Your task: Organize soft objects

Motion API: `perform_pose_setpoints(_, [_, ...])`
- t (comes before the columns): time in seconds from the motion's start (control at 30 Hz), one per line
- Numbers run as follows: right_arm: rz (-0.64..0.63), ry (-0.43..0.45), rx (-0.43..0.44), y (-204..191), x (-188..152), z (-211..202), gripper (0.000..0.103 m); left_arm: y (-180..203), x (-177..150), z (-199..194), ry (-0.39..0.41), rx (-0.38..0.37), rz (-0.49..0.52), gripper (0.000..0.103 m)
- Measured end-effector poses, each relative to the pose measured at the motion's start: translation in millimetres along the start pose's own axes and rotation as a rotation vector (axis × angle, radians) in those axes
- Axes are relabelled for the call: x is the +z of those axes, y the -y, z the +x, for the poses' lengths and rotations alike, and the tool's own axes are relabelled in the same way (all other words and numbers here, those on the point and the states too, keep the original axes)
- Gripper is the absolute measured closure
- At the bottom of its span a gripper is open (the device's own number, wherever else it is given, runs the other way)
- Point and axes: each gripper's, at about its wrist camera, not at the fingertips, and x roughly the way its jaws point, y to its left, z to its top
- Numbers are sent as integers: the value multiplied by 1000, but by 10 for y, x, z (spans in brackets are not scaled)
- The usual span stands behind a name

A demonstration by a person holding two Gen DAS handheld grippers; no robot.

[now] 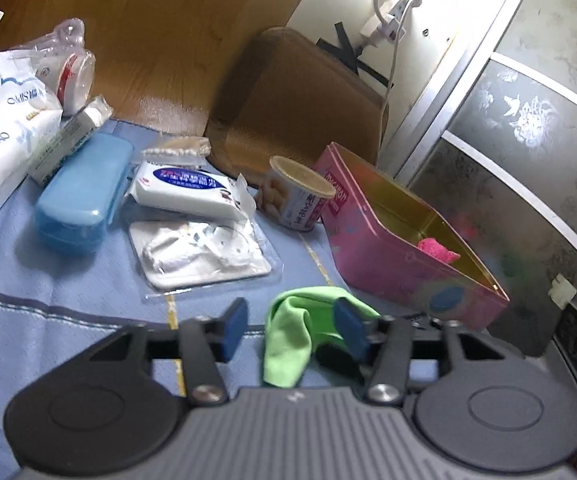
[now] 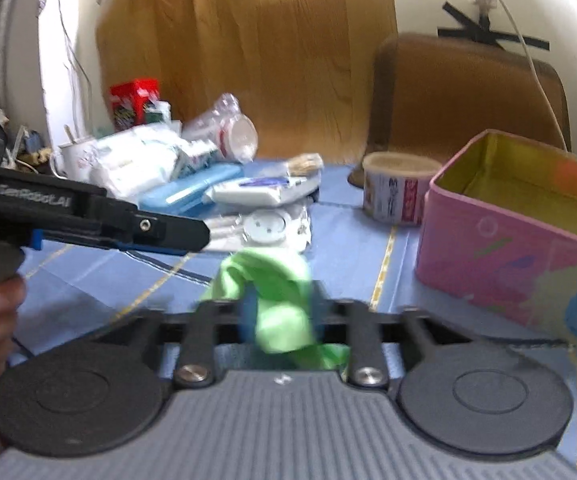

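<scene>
A green cloth (image 1: pixel 290 336) hangs between the blue pads of my left gripper (image 1: pixel 294 330), whose jaws stand wide apart. In the right wrist view my right gripper (image 2: pixel 278 314) is shut on the same green cloth (image 2: pixel 276 292) and holds it above the blue table cover. My left gripper (image 2: pixel 204 236) shows there from the side at the left, held by a hand. An open pink tin box (image 1: pixel 400 248) stands at the right with a pink cloth (image 1: pixel 436 248) inside; the box also shows in the right wrist view (image 2: pixel 500 248).
On the blue cover (image 1: pixel 48 280) lie a blue case (image 1: pixel 80 200), a white wipes pack (image 1: pixel 186 192), a blister pack (image 1: pixel 200 252), a round can (image 1: pixel 298 196) and tissue packs (image 1: pixel 4 128). A brown chair back (image 1: pixel 300 108) stands behind.
</scene>
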Motion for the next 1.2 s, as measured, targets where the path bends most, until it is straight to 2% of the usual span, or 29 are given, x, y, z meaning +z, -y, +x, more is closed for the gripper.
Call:
perform_pose_setpoints(0.03, [-3, 7, 12, -23, -18, -28, 45, 5, 5, 12, -4, -4, -4, 48])
perform_pose_setpoints(0.1, [-19, 16, 28, -67, -51, -100, 24, 12, 22, 40, -15, -26, -23, 45])
perform_pose_setpoints(0.13, [-28, 22, 21, -92, -66, -127, 21, 25, 28, 62, -24, -41, -32, 43])
perform_pose_setpoints(0.2, [-38, 16, 20, -96, -85, -151, 19, 84, 23, 117, -44, -56, -28, 39])
perform_pose_setpoints(0.33, [-35, 0, 26, -110, -72, -88, 19, 219, -11, 266, -87, -39, 16, 39])
perform_pose_setpoints(0.43, [-24, -37, 22, -116, -68, 16, 19, 222, -41, 356, -112, -26, 17, 45])
perform_pose_setpoints(0.5, [-9, -70, 29, -114, -85, 91, 25, 199, -62, 397, -122, -20, 3, 49])
perform_pose_setpoints(0.57, [-5, -64, 20, -118, -75, 92, 31, 211, -81, 406, -118, -20, 9, 58])
perform_pose_setpoints(0.6, [-1, -62, 12, -111, -75, 95, 38, 221, -86, 416, -126, -32, 9, 69])
perform_pose_setpoints(0.63, [4, -55, 3, -106, -83, 85, 45, 242, -90, 420, -123, -37, 10, 74])
perform_pose_setpoints(0.67, [9, -51, -6, -96, -87, 80, 63, 260, -85, 411, -116, -40, 15, 77])
perform_pose_setpoints(0.77, [25, -31, -17, -69, -116, 36, 90, 351, -47, 391, -109, -49, 26, 80])
perform_pose_setpoints(0.9, [39, 65, -56, -10, -96, -149, 92, 600, 129, 347, -57, -110, 83, 80])
perform_pose_setpoints(1.0, [16, 171, -128, 78, -4, -343, 92, 884, 321, 409, -23, -162, 145, 80])
perform_pose_setpoints(1.07, [-13, 229, -191, 180, 65, -444, 92, 1088, 427, 518, -15, -187, 184, 80])
perform_pose_setpoints(1.2, [-20, 278, -312, 536, 161, -524, 92, 1503, 560, 926, -23, -225, 246, 80])
